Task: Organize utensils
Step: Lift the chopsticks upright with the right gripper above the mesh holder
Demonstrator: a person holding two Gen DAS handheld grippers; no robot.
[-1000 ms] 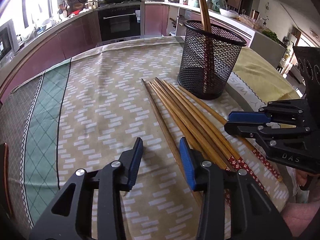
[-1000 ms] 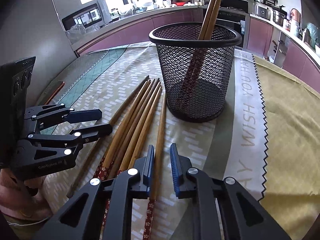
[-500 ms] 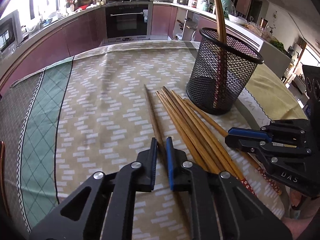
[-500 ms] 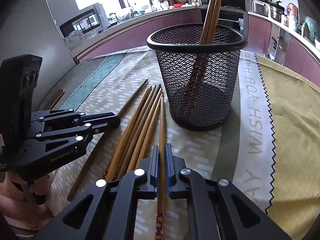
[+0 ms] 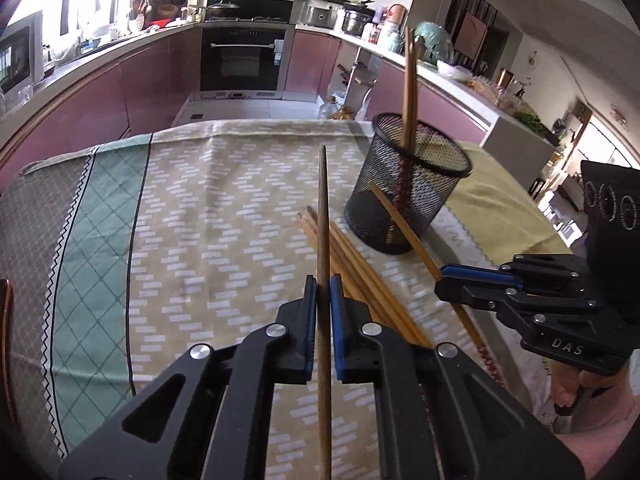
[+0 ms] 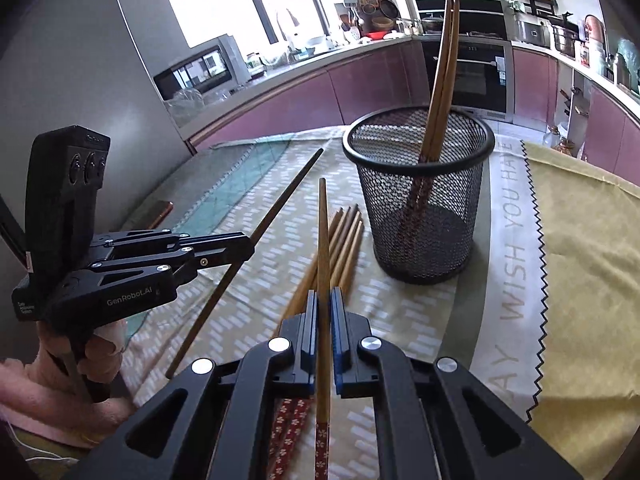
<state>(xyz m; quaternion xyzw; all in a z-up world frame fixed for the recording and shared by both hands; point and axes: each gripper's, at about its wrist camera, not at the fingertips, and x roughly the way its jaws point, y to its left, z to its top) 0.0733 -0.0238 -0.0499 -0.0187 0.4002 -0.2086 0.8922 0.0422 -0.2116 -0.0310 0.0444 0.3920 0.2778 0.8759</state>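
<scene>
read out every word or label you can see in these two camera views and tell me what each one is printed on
"GenRobot.AI": side of the left gripper body, right wrist view.
"DAS": side of the right gripper body, left wrist view; possibly cut off.
"AY WISH YOU HAVE": pale band of the tablecloth, start cut off.
Small white label low on the left gripper: too small to read.

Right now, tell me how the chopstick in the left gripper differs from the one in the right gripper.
The left chopstick is darker brown; the right chopstick is lighter. The right one shows a red flowered end; the left one's end shows plain. Both are clamped in shut grippers, left and right, tips raised off the tablecloth.
</scene>
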